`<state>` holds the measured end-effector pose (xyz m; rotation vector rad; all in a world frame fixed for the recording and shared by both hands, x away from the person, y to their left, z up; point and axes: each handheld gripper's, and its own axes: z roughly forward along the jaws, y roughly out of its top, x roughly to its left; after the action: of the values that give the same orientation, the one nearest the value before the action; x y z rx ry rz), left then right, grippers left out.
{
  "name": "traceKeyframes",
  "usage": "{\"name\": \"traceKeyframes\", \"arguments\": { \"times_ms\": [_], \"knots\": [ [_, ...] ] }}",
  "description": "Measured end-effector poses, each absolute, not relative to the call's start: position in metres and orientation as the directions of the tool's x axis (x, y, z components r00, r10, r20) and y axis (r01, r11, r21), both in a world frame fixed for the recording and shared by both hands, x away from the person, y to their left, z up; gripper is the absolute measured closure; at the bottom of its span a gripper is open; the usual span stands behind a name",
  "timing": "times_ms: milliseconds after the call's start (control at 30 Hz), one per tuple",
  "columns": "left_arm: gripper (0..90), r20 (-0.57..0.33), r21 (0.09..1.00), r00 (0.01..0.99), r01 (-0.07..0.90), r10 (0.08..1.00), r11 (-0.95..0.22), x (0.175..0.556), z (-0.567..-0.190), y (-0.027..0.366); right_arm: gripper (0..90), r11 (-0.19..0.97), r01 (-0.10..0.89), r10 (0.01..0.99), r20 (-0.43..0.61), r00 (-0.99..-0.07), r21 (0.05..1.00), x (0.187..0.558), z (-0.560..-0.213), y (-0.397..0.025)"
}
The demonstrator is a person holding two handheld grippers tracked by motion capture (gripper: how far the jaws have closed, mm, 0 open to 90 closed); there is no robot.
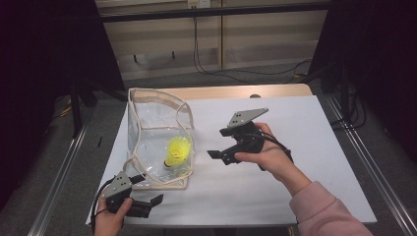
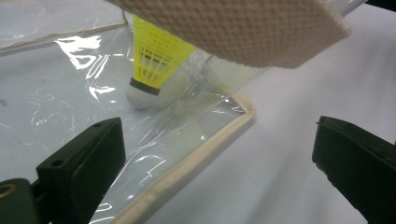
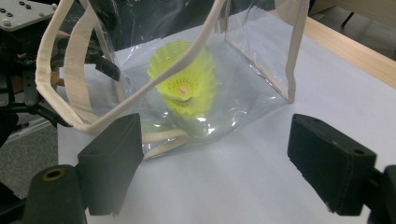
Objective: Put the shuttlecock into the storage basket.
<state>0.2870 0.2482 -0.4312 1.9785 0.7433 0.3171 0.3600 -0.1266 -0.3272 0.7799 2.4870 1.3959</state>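
A clear plastic bag with cream trim and straps stands on the left of the white table. Inside it a yellow shuttlecock stands on its white cork. My left gripper rests near the table's front left corner, just in front of the bag. In the left gripper view its jaws are open, with the bag's trimmed bottom corner lying between them and the shuttlecock just beyond. My right gripper hovers right of the bag, open and empty. It faces the bag and the shuttlecock.
A white sheet covers the table, with a wooden strip along the far edge. A cream strap hangs close over the left gripper's camera. Metal rails and cables run along the floor on both sides.
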Motion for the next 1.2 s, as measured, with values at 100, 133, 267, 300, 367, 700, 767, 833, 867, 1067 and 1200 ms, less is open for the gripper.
{"name": "traceKeyframes", "arguments": {
  "times_ms": [100, 133, 267, 300, 367, 700, 767, 833, 867, 1067, 1200],
  "knots": [
    [2.5, -0.084, 0.861, 0.781, 0.369, 0.618, -0.350, 0.287, -0.431, 0.248, 17.6, 0.419, 0.352, 0.532, 0.088, -0.842, 0.837, 0.359, -0.331, -0.131],
    [2.5, -0.084, 0.861, 0.781, 0.369, 0.618, -0.349, 0.287, -0.432, 0.248, 17.6, 0.414, 0.356, 0.533, 0.093, -0.841, 0.838, 0.359, -0.333, -0.132],
    [2.5, -0.084, 0.861, 0.781, 0.369, 0.619, -0.349, 0.287, -0.431, 0.248, 17.5, 0.411, 0.365, 0.540, 0.099, -0.836, 0.836, 0.359, -0.338, -0.138],
    [2.5, -0.084, 0.861, 0.781, 0.369, 0.618, -0.350, 0.287, -0.431, 0.248, 17.5, 0.410, 0.364, 0.542, 0.098, -0.835, 0.836, 0.359, -0.340, -0.139],
    [2.5, -0.084, 0.861, 0.781, 0.369, 0.619, -0.350, 0.287, -0.431, 0.248, 17.3, 0.406, 0.367, 0.544, 0.100, -0.833, 0.837, 0.359, -0.341, -0.142],
    [2.5, -0.082, 0.861, 0.779, 0.369, 0.622, -0.349, 0.287, -0.431, 0.248, 16.4, 0.399, 0.372, 0.555, 0.102, -0.825, 0.838, 0.356, -0.351, -0.150],
    [2.5, -0.082, 0.862, 0.779, 0.369, 0.622, -0.348, 0.287, -0.431, 0.248, 16.3, 0.398, 0.371, 0.558, 0.100, -0.824, 0.839, 0.356, -0.354, -0.152],
    [2.5, -0.084, 0.862, 0.781, 0.369, 0.619, -0.349, 0.287, -0.431, 0.248, 16.0, 0.395, 0.378, 0.563, 0.105, -0.820, 0.837, 0.356, -0.356, -0.154],
    [2.5, -0.078, 0.862, 0.781, 0.366, 0.620, -0.352, 0.287, -0.431, 0.249, 15.9, 0.396, 0.378, 0.564, 0.103, -0.820, 0.837, 0.356, -0.357, -0.155],
    [2.5, -0.078, 0.862, 0.780, 0.366, 0.621, -0.351, 0.287, -0.431, 0.249, 15.5, 0.389, 0.383, 0.573, 0.105, -0.813, 0.838, 0.354, -0.362, -0.161],
    [2.5, -0.080, 0.862, 0.782, 0.366, 0.618, -0.351, 0.287, -0.431, 0.248, 15.2, 0.387, 0.382, 0.571, 0.107, -0.814, 0.840, 0.353, -0.364, -0.164]
  ]
}}
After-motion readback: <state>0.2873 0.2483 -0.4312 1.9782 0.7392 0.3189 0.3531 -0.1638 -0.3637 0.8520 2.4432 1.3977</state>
